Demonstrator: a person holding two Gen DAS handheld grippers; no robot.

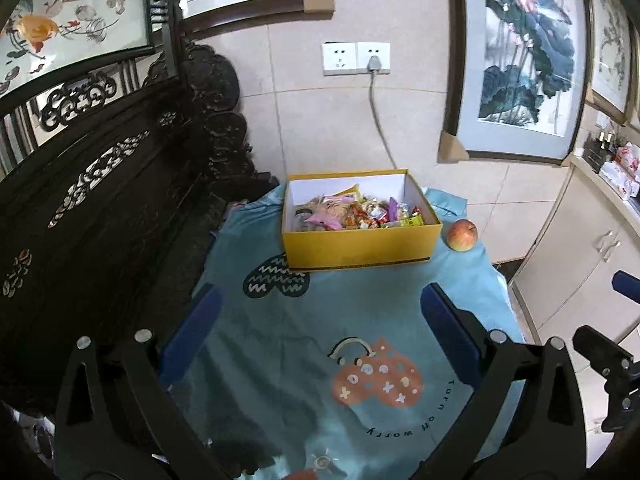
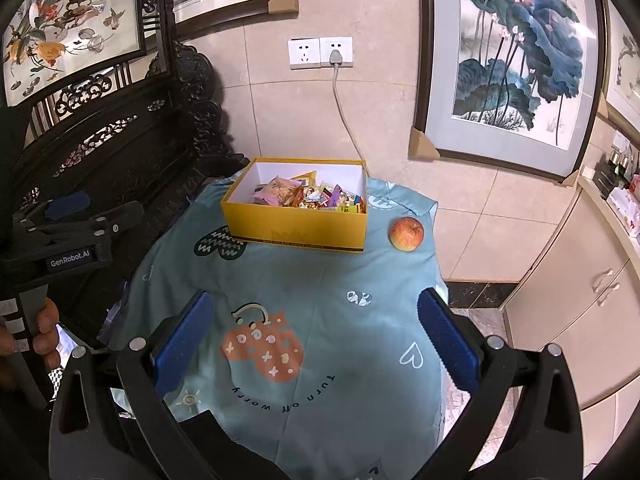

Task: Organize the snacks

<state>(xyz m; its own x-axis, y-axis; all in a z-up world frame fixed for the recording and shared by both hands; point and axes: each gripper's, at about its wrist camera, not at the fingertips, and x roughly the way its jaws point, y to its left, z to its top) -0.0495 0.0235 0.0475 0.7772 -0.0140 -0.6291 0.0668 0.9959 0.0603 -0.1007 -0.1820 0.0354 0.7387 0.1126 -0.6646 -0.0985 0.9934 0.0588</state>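
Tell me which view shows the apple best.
The right wrist view: the apple sits nearer centre, sharp, stem dimple visible, right of the yellow box. The left wrist view shows it slightly blurrier.

One yellow box [image 2: 296, 224] of many snacks [image 2: 316, 196], one apple [image 2: 406, 234], two claws [image 2: 316, 344].

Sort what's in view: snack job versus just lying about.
Job: yellow box, snacks inside it, left gripper, right gripper.
Lying about: apple, tablecloth, plug, paintings, cabinet.
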